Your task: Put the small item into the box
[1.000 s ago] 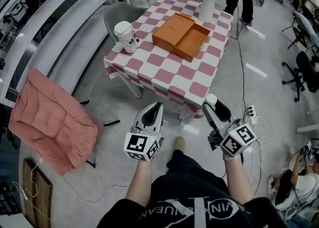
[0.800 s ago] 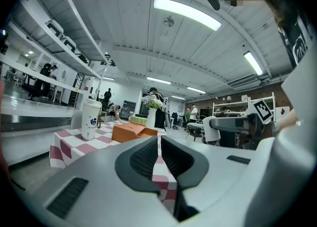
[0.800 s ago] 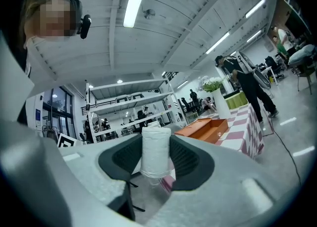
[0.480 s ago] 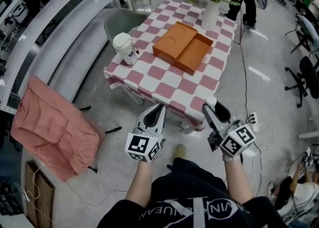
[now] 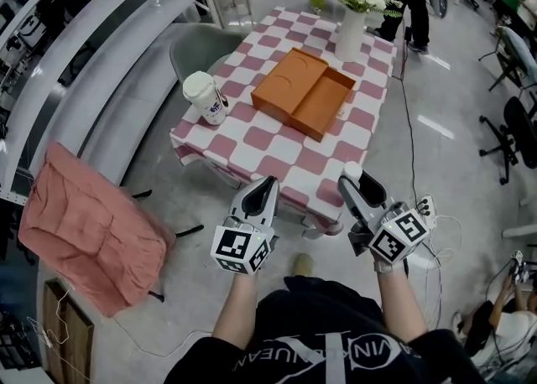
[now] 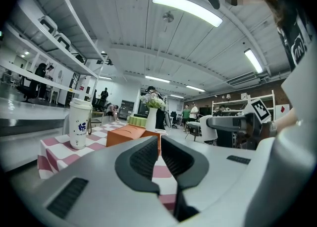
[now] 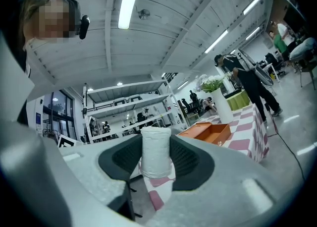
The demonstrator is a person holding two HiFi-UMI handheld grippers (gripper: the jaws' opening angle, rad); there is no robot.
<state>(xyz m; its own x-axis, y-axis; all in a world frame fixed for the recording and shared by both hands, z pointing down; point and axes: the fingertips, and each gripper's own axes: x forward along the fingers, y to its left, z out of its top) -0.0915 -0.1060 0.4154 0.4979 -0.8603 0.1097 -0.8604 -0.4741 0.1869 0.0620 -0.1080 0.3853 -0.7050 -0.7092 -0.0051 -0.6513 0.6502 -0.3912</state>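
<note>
Pinching a small white item (image 7: 156,157) between its two dark pads, the right gripper (image 5: 353,178) is closed on it, and the item stands upright in the grip with its top poking above the jaw tips; in the head view it shows as a pale knob (image 5: 353,172) at that gripper's front end; the left gripper (image 5: 265,184), just to the left of the right one and level with it, has its jaws drawn almost together, leaving only a thin slit, and nothing sits between them; both are held in the air, short of the near edge of a table (image 5: 270,149) with a pink-and-white checked cloth; the open orange box (image 5: 304,92) lies on that table well ahead of both grippers, roughly between their two lines, and is apart from the held item; a white lidded cup (image 5: 204,97) stands ahead and to the left of the left gripper, near the table's left corner; a white vase of flowers (image 5: 350,15) stands beyond the box, far ahead of the right gripper; a pink cloth (image 5: 84,223) is draped over a chair off to the left gripper's left.
</note>
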